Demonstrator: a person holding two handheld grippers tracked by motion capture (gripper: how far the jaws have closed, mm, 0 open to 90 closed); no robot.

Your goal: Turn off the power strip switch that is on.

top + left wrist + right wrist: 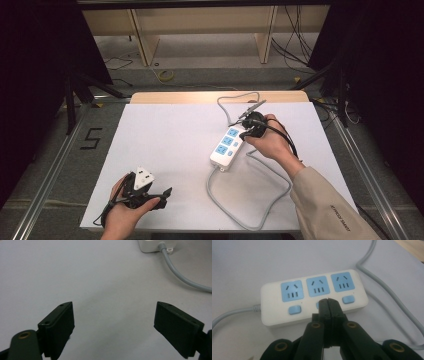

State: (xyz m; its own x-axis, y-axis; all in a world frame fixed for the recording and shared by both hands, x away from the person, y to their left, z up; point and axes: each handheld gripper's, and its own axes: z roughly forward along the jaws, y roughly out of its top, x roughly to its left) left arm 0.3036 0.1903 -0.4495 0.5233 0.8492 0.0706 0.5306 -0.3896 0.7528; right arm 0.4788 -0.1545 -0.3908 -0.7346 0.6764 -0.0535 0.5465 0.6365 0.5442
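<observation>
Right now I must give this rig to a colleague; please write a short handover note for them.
Right gripper: shut, empty, tips at the middle blue switch of the white power strip; whether they press it I cannot tell.
Left gripper: open, empty, over the white sheet near the front edge.
Power strip: right half of the sheet, grey cable looping toward the person.
Done: nothing plugged in.
Left: probably pressing that switch.

Bare mat (165, 150) left of power strip (227, 145); grey cable (235, 210) loops across right-front area.

middle switch (318, 305) hidden behind right tongs (328, 300)
</observation>
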